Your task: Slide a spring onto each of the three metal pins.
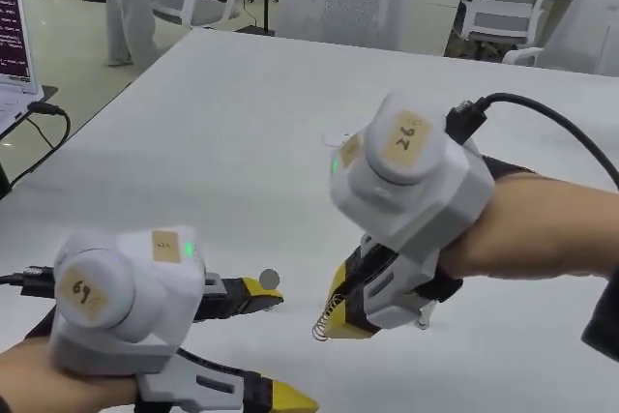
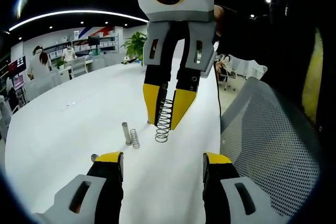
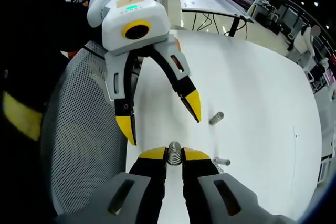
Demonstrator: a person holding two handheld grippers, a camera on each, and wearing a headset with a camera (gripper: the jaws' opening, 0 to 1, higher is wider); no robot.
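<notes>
**Spring in the right claw, pins bare**

White table (image 1: 242,142): broad and plain, all the work sits on it.

Right gripper (image 3: 174,156): clenched on a spring (image 2: 164,121). The coil is pinched by its upper part and runs in line with the jaws. Its free end points down at the table, which I judge is the way it must go to slip over a pin top. In the left gripper view it comes in from 12 o'clock.

Left gripper (image 2: 163,158): released, jaws spread wide, nothing between them. It faces the right one across the work, likely standing by to steady a pin or guide the coil.

Pin (image 2: 126,132): upright, at 8 o'clock of the held spring, near but apart, no coil on it.

Second pin (image 2: 94,157): at 9 o'clock of the left gripper's jaw tip, just beside it.

Second spring (image 2: 135,139): at 4 o'clock of the upright pin, just beside it; seemingly not threaded on.

Step in hand, my reading: held spring not yet over any pin.
</notes>
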